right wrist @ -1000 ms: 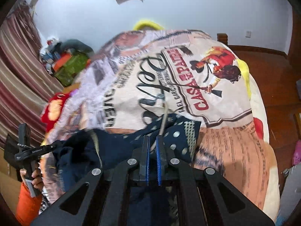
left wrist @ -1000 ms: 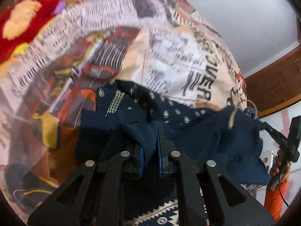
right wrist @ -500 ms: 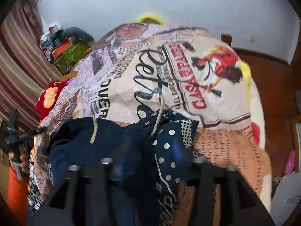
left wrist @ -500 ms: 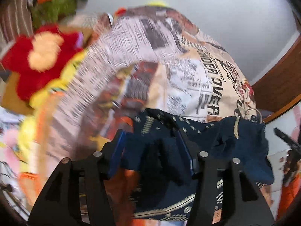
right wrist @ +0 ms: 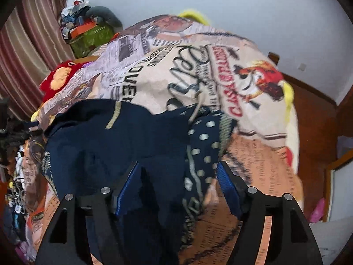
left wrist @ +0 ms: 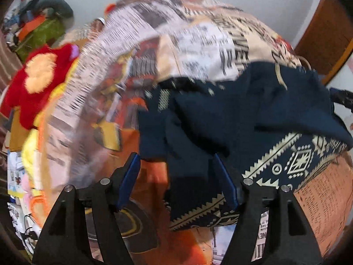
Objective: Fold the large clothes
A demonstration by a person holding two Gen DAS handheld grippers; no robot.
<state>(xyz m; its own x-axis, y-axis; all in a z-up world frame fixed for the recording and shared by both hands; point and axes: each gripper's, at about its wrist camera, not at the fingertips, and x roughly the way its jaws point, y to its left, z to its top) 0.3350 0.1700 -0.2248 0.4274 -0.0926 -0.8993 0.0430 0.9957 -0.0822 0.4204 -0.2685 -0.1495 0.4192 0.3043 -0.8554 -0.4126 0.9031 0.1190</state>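
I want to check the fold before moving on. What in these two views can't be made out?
- Near edge of the navy garment: right wrist view, hidden behind the open right gripper.
- Bedspread print: left wrist view, motion-blurred.
- Garment's layers under the top flap: both views, covered by its own cloth.

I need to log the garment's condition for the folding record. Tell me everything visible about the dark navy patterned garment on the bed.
The dark navy patterned garment looks like soft woven cloth, lying bunched and partly folded over itself on the newspaper-print bedspread. It has a plain navy area, a cream polka-dot section, a cream geometric border and a beige cord. Both the left gripper and the right gripper stand open around its near edge, clamping nothing.
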